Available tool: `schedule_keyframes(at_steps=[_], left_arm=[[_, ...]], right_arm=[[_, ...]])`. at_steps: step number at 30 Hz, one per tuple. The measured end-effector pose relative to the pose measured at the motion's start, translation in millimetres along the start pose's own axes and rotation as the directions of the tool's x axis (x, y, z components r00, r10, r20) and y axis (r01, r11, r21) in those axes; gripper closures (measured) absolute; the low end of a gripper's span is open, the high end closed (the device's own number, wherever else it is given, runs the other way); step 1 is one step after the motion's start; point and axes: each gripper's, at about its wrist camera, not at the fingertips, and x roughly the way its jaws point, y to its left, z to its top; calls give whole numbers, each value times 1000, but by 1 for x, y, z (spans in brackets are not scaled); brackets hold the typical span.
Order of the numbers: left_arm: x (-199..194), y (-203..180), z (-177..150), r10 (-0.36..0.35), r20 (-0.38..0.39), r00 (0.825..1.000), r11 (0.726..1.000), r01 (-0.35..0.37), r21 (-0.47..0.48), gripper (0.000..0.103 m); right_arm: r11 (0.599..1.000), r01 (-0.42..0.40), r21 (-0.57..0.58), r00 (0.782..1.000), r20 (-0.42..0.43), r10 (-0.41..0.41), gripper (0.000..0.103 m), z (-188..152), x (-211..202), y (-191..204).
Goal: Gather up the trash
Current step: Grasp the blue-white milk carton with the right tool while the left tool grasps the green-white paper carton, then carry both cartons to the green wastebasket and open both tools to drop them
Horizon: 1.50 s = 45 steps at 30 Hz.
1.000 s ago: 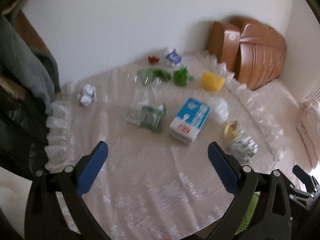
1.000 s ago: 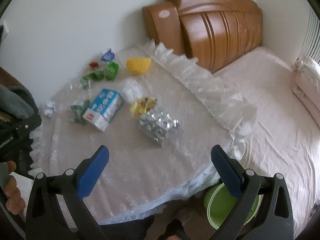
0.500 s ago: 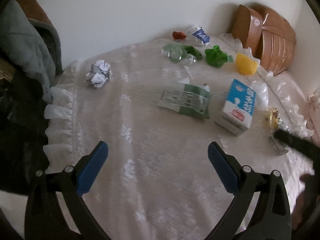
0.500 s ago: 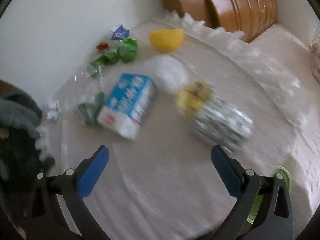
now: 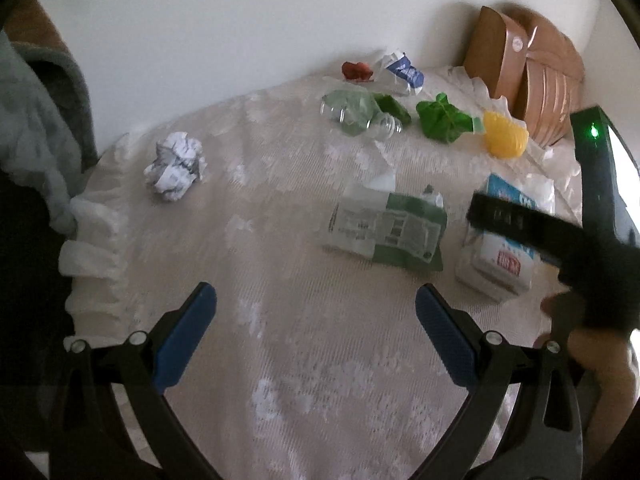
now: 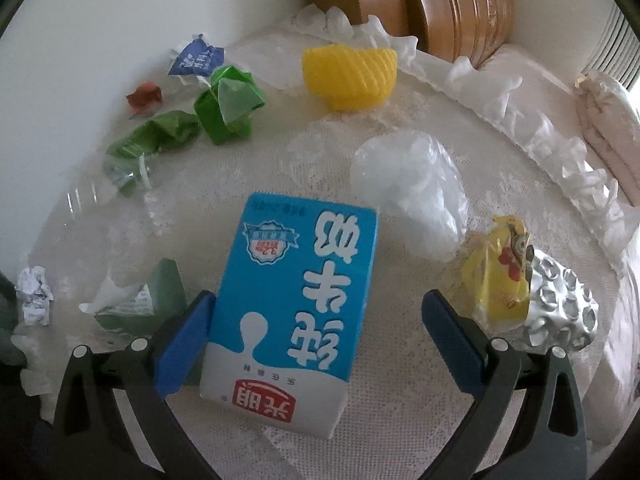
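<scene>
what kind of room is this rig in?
Most likely a bedroom: a wooden headboard against the wall, a frilled lace bedspread strewn with trash, and what looks like a pillow at the right edge.

Two handheld grippers, left gripper [image 5: 316, 332] and right gripper [image 6: 316, 340], each have black plastic arms with silver screws and blue ribbed pads; a small green light glows on the right one's body.

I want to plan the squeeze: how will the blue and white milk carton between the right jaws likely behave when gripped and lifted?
The milk carton lies flat on the lace cover, so it is unlikely to roll. Its faces look square and undented, so probably fairly stiff, though card may buckle under a hard squeeze. Among the trash it is likely empty and light; that cannot be seen.
</scene>
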Motion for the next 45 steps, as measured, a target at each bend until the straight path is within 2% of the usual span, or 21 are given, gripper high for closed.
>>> schedule_keyframes(at_steps=[1,2,3,5,8,12,14,18,21,24,32,39,42,45], left_arm=[[3,-1,2,-2,4,1000,1000,2,7,8],[5,-2,4,-2,5,1000,1000,2,17,8],[7,-3,5,0,6,1000,1000,0,26,8],[13,-7,9,-4,8,1000,999,4,43,8],[19,-12,12,-21,8,1000,998,20,61,8],[29,-25,19,-51,12,999,994,50,96,8],[39,-36,23,-61,0,998,992,61,113,8],[66,-57,34,-29,-13,999,990,31,137,8],[83,-68,41,-22,-39,999,989,27,148,8],[88,-75,44,6,-24,1000,983,-1,182,8],[76,-66,42,-36,28,999,984,30,178,14],[36,-67,35,-59,93,994,976,37,215,15],[3,-79,27,-110,112,988,964,79,253,15],[-31,-109,9,-196,114,974,939,153,309,15]], right_arm=[[1000,-27,-7,1000,-3,27,21,0,1,0],[999,-47,-15,999,-8,47,27,-1,0,1],[997,-69,-28,998,-17,68,29,0,-1,1],[997,-69,-42,998,-14,69,29,-1,-4,1],[992,-121,-29,993,-13,120,30,-1,-8,-4],[985,-171,-32,984,35,172,30,1,-35,-19],[985,-167,-53,983,69,170,30,0,-51,-26],[987,-129,-95,983,121,140,29,-5,-83,-49],[990,-107,-96,986,121,118,29,-16,-94,-69],[994,-88,-67,990,106,95,29,-31,-96,-92],[997,-72,3,995,76,72,29,-59,-93,-128],[997,-70,45,990,128,64,29,-76,-110,-152],[994,-26,108,988,156,9,29,-95,-125,-182],[978,32,208,986,152,-64,29,-123,-132,-227]])
